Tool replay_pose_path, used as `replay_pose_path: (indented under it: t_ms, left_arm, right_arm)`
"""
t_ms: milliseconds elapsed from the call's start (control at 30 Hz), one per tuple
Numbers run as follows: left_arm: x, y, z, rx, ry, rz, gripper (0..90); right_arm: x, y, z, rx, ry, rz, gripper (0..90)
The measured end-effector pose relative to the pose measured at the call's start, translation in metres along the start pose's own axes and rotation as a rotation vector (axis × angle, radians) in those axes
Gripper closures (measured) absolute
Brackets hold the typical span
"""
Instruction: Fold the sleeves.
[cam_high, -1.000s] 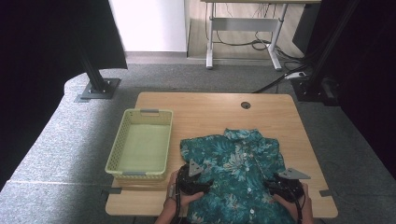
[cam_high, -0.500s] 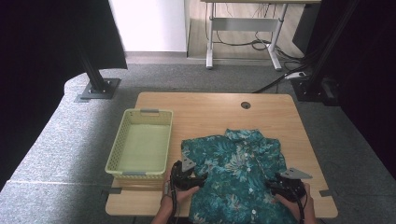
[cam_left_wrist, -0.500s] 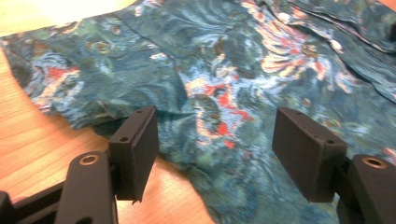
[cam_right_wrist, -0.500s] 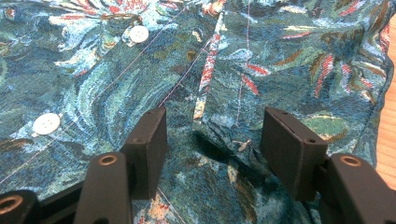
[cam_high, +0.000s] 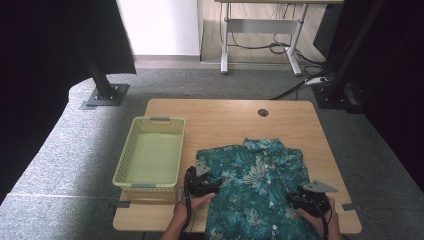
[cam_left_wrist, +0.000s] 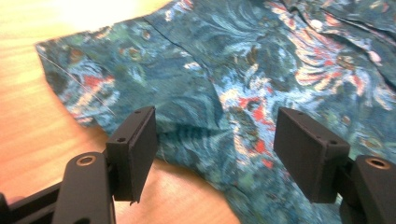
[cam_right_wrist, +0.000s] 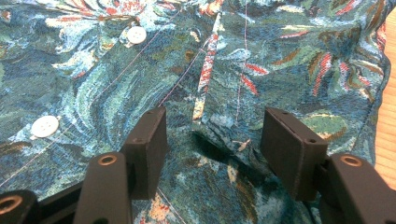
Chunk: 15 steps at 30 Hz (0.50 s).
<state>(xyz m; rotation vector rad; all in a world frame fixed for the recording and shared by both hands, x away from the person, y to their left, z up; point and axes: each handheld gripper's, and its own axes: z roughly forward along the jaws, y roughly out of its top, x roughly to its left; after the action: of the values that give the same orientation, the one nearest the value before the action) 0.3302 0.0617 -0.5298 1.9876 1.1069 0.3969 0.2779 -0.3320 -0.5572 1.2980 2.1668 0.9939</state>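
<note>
A teal shirt with a red and white floral print lies spread on the wooden table, collar toward the far side. My left gripper hovers at the shirt's left sleeve. Its jaws stand open over the curved underarm edge of the fabric, and the left gripper grips nothing. My right gripper is at the shirt's right side. In its own view the right gripper stands open above a fold and seam of the cloth, near two white buttons.
A yellow-green plastic basket stands empty on the table's left part, close to my left hand. A round cable hole sits near the far edge. Bare wood stretches beyond the shirt's collar. The shirt's hem hangs at the table's near edge.
My left gripper has edged a little away from the near edge, along the sleeve. The right gripper and the shirt have stayed put.
</note>
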Motion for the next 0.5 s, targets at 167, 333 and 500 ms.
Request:
replay_pose_path:
  t_ms: [167,333,500]
  left_arm:
    - [0.003,0.006,0.006,-0.004,0.012,-0.009,30.5]
    - [0.007,0.01,0.013,0.02,0.028,-0.014,30.3]
    - [0.011,0.014,0.018,0.038,0.042,-0.012,29.6]
  right_arm:
    - [-0.002,-0.001,-0.001,0.002,-0.003,0.002,40.6]
    - [-0.004,-0.001,-0.001,-0.002,-0.01,0.009,40.6]
    - [-0.005,-0.001,-0.001,-0.003,-0.011,0.009,40.6]
